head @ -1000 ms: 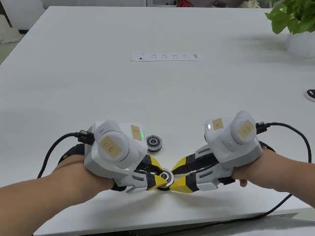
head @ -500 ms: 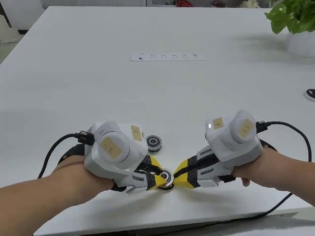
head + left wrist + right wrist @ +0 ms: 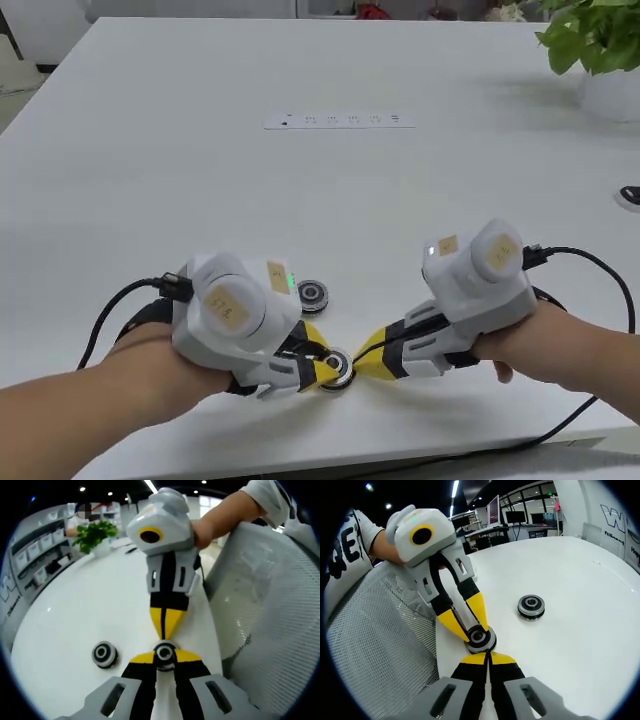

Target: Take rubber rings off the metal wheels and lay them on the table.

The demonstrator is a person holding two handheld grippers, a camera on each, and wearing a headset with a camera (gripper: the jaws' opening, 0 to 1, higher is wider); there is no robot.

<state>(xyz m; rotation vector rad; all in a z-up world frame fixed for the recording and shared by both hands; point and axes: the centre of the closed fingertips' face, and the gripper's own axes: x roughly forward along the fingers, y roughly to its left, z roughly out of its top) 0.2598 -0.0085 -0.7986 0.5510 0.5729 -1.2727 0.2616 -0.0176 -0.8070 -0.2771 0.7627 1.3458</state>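
**A:** Head view: what is changing?
**B:** Very little. The whole picture is sitting slightly differently than a second ago, which is the camera shifting. The left gripper (image 3: 322, 370) and right gripper (image 3: 361, 358) are still meeting over the held wheel (image 3: 336, 362), near the 6 o'clock edge of the table (image 3: 330, 190). The second wheel (image 3: 312, 293) is lying untouched at 11 o'clock of it.

**A:** Left gripper view?
**B:** The left gripper (image 3: 165, 656) is clamping the held wheel (image 3: 164, 653) between its yellow tips. The right gripper (image 3: 167, 626) is coming in from 12 o'clock, its jaws pressed to a point on the wheel's edge. The second wheel (image 3: 104, 654) is resting at 9 o'clock.

**A:** Right gripper view?
**B:** The right gripper (image 3: 485, 658) is pinching closed against the rubber ring (image 3: 491, 641). Whether any rubber is caught between the jaws, I cannot tell. The ring is still sitting on the wheel, so the peel is probably only beginning.
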